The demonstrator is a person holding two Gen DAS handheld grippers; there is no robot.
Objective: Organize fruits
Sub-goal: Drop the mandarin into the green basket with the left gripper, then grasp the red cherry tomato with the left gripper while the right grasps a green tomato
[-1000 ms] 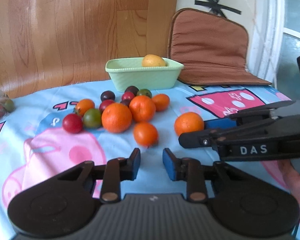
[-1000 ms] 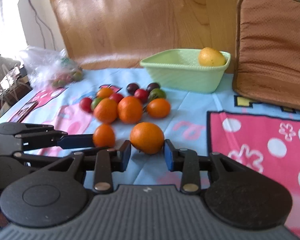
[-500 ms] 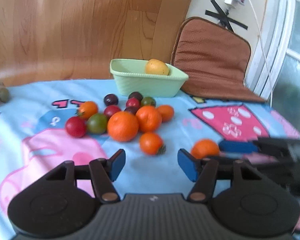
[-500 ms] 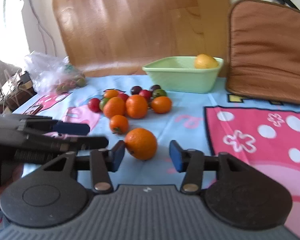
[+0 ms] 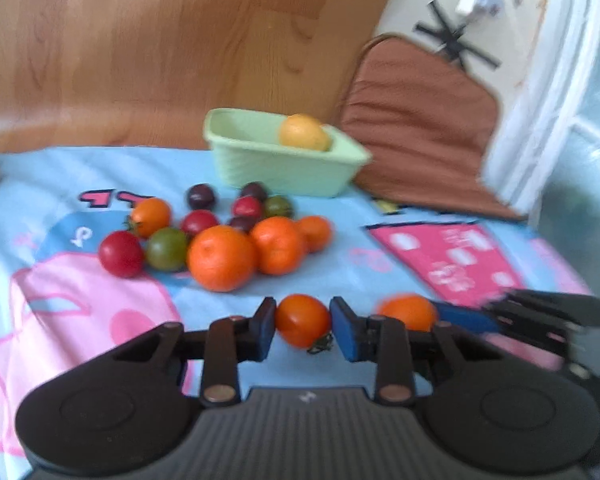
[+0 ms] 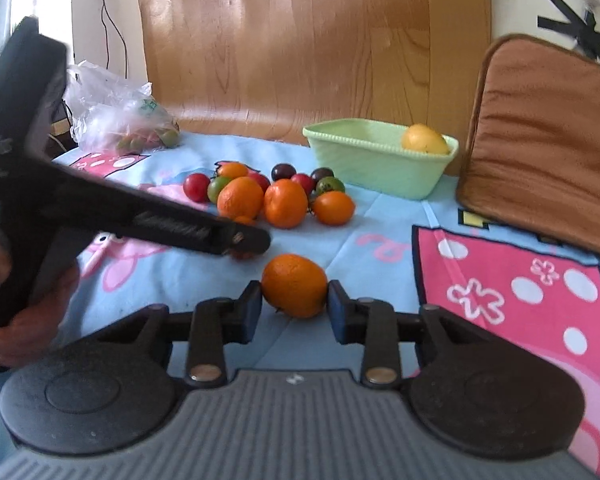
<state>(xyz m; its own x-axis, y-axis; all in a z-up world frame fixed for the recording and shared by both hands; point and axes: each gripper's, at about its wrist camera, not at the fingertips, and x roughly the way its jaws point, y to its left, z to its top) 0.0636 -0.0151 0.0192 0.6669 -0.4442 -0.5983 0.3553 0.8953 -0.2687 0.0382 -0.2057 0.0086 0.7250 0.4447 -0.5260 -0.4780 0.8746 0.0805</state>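
My left gripper is shut on a small orange tomato just above the cloth. My right gripper is shut on an orange; this orange and the right gripper's fingers show at the right of the left wrist view. A pile of oranges and small red, green and dark tomatoes lies in the middle of the table. A light green basket behind it holds a yellow fruit. The left gripper crosses the right wrist view from the left.
The table wears a blue and pink cartoon cloth. A brown cushion leans at the back right. A clear plastic bag of fruit sits at the back left. A wooden chair back stands behind the table.
Both grippers opened, moved onto their fruit and closed: the left around the small orange tomato, the right around the orange. The left gripper moved forward and right.
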